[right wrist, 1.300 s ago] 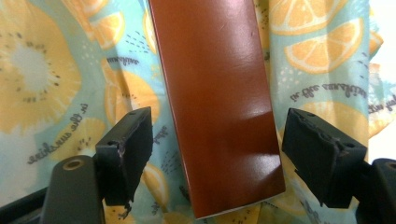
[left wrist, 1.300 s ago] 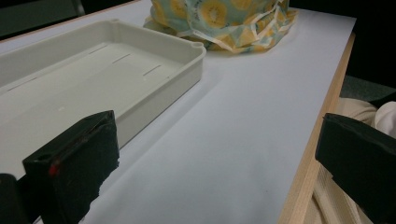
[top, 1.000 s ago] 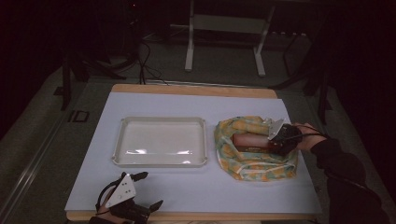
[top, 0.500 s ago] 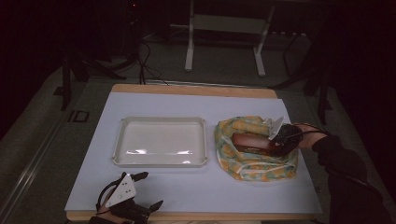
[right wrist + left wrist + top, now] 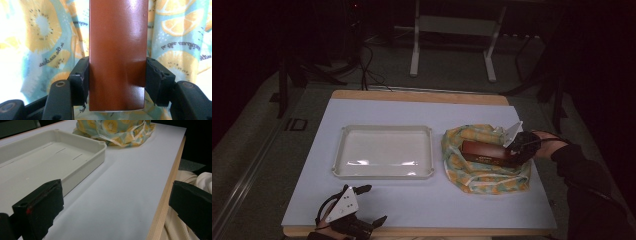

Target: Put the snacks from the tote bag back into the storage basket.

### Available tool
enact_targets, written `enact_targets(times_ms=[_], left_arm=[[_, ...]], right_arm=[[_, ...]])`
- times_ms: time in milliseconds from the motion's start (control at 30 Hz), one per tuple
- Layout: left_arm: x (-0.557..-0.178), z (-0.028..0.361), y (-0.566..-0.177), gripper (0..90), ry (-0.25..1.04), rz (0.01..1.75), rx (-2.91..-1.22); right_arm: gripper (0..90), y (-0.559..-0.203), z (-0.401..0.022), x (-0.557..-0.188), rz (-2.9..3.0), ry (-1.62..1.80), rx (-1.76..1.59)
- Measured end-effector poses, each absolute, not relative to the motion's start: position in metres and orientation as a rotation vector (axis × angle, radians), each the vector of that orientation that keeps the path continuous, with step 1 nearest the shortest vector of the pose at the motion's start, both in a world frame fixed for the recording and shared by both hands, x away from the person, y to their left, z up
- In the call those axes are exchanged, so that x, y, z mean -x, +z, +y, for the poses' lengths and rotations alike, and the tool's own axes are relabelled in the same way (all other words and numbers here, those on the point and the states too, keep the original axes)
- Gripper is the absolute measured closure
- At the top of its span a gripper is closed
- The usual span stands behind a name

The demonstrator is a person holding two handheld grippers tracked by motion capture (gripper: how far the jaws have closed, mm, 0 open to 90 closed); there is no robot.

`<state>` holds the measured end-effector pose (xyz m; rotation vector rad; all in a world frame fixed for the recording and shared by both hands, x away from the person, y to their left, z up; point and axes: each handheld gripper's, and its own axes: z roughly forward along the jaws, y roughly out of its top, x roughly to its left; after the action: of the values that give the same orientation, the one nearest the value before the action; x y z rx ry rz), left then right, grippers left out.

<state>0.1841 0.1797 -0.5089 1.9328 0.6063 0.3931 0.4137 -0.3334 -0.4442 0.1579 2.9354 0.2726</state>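
Two tools: right tool [image 5: 117,82] clamped on brown box [image 5: 117,50] over fruit-print cloth [image 5: 484,175]; left tool [image 5: 367,204] wide open, empty.

Glossy brown box [image 5: 117,50] on fruit-print cloth bag [image 5: 42,45]; smooth cream plastic tray [image 5: 384,172]; matt white, wood-edged table [image 5: 472,210].

The room was dim; only the table [image 5: 422,200] caught light, with glare streaking the tray [image 5: 384,162]. The right gripper view was bright, the brown box [image 5: 117,50] glossy and sharp
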Motion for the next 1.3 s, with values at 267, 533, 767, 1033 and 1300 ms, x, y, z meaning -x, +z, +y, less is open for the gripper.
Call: enact_targets(times_ms=[267,533,767,1033,1300], left_arm=[[-0.185,0.180,-0.509,0.0,0.394,0.608,-1.932],[-0.185,0.179,-0.509,0.0,0.396,0.611,-1.939],[-0.185,0.181,-0.509,0.0,0.401,0.627,-1.924],[-0.185,0.181,-0.509,0.0,0.402,0.622,-1.927],[-0.184,0.180,-0.508,0.0,0.407,0.609,-1.937]], right_arm=[[43.1,-0.433,-0.336,-0.411,2.918,0.310,-0.161],[43.1,-0.417,-0.338,-0.405,2.912,0.311,-0.166],[43.2,-0.400,-0.340,-0.402,2.876,0.311,-0.159],[43.1,-0.380,-0.336,-0.398,2.857,0.320,-0.146],[43.1,-0.361,-0.319,-0.396,2.832,0.338,-0.108]])
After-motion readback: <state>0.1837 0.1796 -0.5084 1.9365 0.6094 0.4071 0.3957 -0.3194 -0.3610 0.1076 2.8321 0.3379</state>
